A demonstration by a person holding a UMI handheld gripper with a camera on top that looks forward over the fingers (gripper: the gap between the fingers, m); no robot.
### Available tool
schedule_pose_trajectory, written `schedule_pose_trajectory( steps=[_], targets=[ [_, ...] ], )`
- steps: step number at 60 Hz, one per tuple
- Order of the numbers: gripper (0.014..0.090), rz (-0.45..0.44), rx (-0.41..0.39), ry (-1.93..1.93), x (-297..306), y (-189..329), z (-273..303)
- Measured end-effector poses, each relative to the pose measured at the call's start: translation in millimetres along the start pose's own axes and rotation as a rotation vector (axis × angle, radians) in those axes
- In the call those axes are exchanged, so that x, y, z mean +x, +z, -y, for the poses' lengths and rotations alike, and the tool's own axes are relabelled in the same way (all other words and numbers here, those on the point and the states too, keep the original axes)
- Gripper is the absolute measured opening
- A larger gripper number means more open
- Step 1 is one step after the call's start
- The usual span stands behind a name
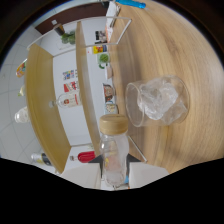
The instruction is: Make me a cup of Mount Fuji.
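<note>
1. The gripper (115, 172) has its two fingers pressed on a clear bottle (113, 155) with a tan cap (113, 123); the bottle lies along the fingers, cap pointing away.
2. Just beyond the cap and a little to one side stands a clear glass (156, 101) filled with ice (159, 99), resting on the wooden table (190, 55).
3. The view is rolled over (the table fills one side, not the bottom).
4. Opposite the glass runs a wooden shelf unit (82, 85) with bottles and small packets, too small to identify.
5. A blue object (131, 3) lies at the table's far end.
</note>
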Motion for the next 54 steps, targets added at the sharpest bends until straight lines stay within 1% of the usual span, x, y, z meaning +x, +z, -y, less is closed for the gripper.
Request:
schedule_pose_trajectory(
  steps=[6,11,15,24,25,33,37,44,49,54],
  targets=[
    [0.0368,-0.01,-0.006,-0.115,-8,-4,-3],
    [0.037,-0.012,0.006,-0.286,-21,-8,-5],
    [0.0372,-0.014,0.031,-0.481,-35,-12,-7],
    [0.0373,-0.058,0.062,-0.976,-54,-15,-16],
    [0.0373,-0.067,0.071,-1.035,-52,-13,-15],
    [0.0369,-0.184,0.062,-1.378,-26,-5,-14],
    [0.0369,-0.246,0.052,-1.478,-6,-1,-10],
    [0.0369,-0.359,0.013,-1.572,30,6,-2],
    [0.037,-0.406,-0.012,-1.624,49,10,0],
    [0.037,-0.419,-0.045,-1.633,63,14,-3]
  ],
)
